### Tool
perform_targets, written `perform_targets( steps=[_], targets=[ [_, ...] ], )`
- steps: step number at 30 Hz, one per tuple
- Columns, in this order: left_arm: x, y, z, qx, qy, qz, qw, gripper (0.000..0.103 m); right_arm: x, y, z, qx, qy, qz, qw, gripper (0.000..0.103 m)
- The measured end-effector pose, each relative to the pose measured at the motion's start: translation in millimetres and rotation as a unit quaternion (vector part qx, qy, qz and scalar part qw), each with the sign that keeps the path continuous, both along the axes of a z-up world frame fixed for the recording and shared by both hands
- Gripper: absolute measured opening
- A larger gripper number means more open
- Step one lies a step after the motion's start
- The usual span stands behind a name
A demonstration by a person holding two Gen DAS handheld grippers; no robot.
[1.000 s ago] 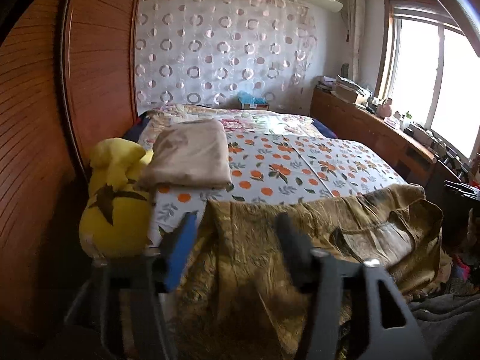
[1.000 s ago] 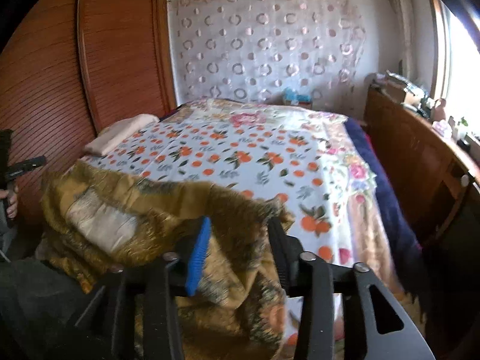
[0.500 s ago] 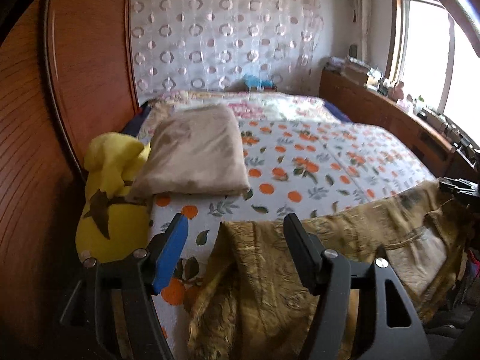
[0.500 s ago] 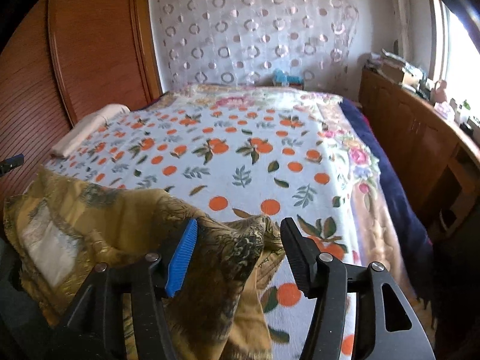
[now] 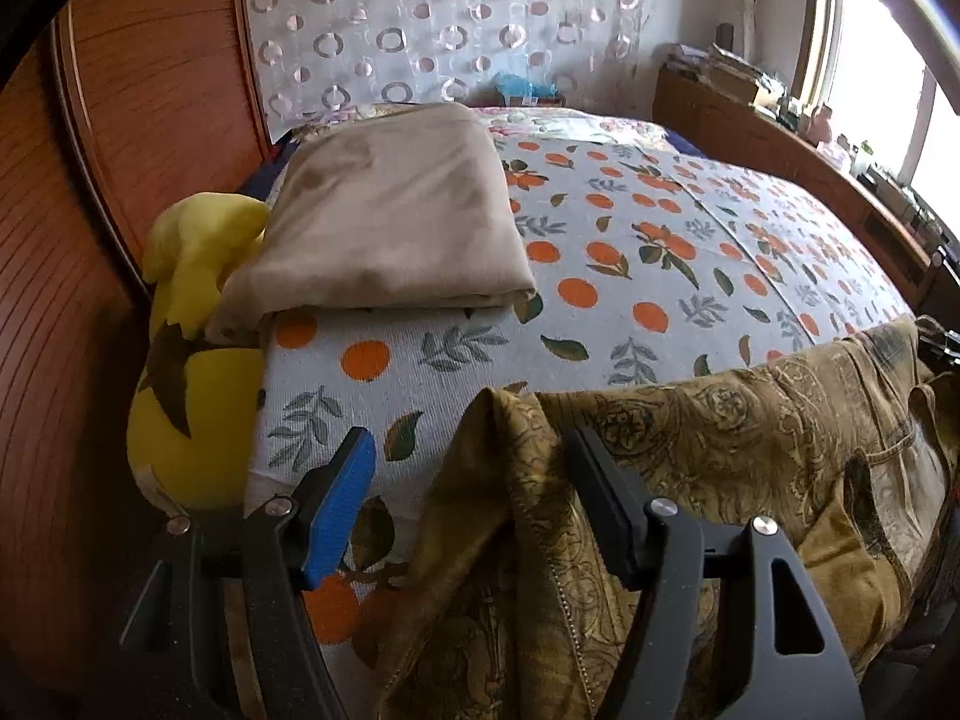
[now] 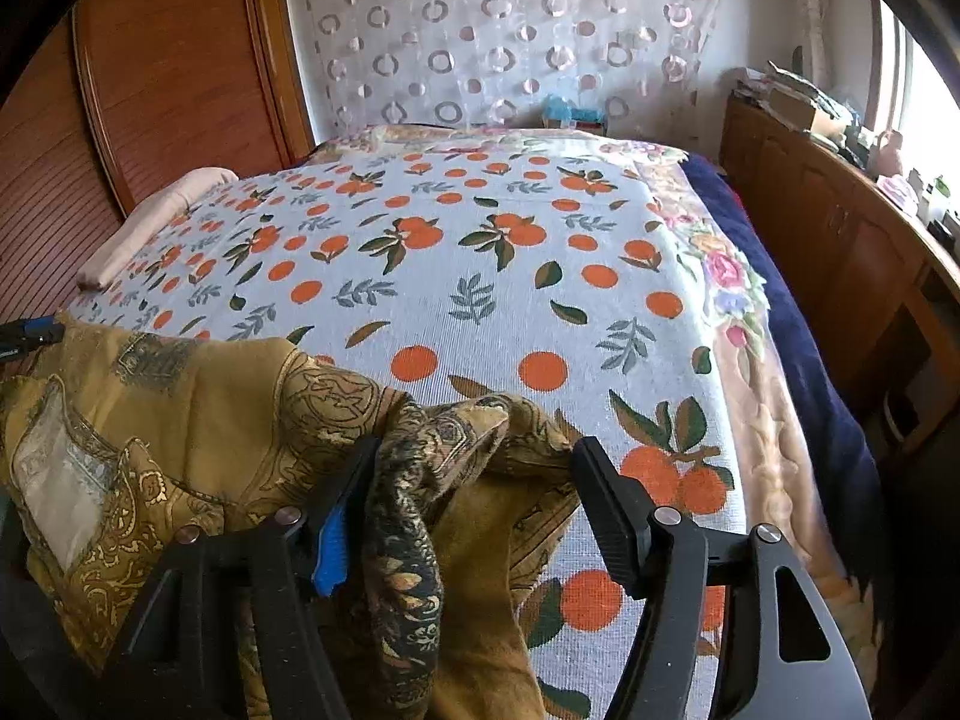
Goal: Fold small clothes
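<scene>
An olive-gold patterned garment [image 5: 750, 438] lies draped over the near edge of the bed [image 5: 660, 252], which has an orange-fruit sheet. One corner of it stands up between the fingers of my left gripper [image 5: 468, 450]. Those jaws are opening; the blue pad [image 5: 342, 498] is clear of the cloth, which leans toward the black finger. In the right wrist view the garment's [image 6: 198, 420] other end is bunched between the fingers of my right gripper [image 6: 474, 450]. Its jaws are opening too, with the cloth against the blue pad [image 6: 330, 546] and a gap to the black finger.
A folded beige cloth [image 5: 390, 222] lies on the bed's left side beside a yellow plush toy [image 5: 192, 372]. A wooden wardrobe [image 5: 120, 120] stands to the left. A wooden cabinet [image 6: 840, 240] with clutter runs along the right under the window. A dark blue blanket [image 6: 780, 312] hangs off the bed's right side.
Both grippers have come forward and down to the bed's near edge, and the garment has settled onto the sheet. The right jaws have spread much wider, the left only slightly.
</scene>
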State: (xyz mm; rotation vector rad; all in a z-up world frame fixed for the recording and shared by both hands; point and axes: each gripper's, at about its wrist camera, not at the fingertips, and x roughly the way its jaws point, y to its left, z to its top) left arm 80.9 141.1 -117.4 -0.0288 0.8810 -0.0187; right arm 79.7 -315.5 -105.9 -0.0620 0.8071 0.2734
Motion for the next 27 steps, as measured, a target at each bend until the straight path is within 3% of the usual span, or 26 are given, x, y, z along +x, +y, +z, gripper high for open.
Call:
perform_targets(
  steps=[16,17,18,19,20,21,22,23,27],
  targets=[
    [-1,2,-2,-0.006,-0.002,0.002,1.0,0.072,4,1,-7,-0.025,0.002,0.009,1.0,0.075],
    [-1,2,-2,-0.005,-0.002,-0.001,1.0,0.068,4,2,-8,-0.027,0.002,0.01,1.0,0.073],
    [-1,1,0,-0.011,-0.003,-0.013,0.9998,0.053,2,4,-7,-0.032,-0.001,0.018,0.999,0.069],
    [0,1,1,-0.019,-0.005,-0.026,0.9995,0.044,1,6,-6,-0.033,-0.004,0.031,0.999,0.056],
    [0,-2,2,-0.032,-0.001,-0.043,0.9985,0.025,-2,7,-6,-0.031,-0.007,0.042,0.999,0.037],
    [-1,-4,3,-0.039,0.006,-0.055,0.9977,0.015,-4,9,-5,-0.028,-0.007,0.053,0.998,0.029],
    [-1,-7,5,-0.037,0.01,-0.061,0.9974,0.013,-6,11,-4,-0.029,-0.009,0.056,0.998,0.016],
    [-1,-9,7,-0.033,0.01,-0.064,0.9974,0.01,-10,12,-2,-0.027,-0.012,0.057,0.998,0.012],
    [-21,-12,37,-0.055,-0.035,-0.068,0.9955,0.008,-30,8,23,0.011,-0.048,0.067,0.997,0.01]
  ],
)
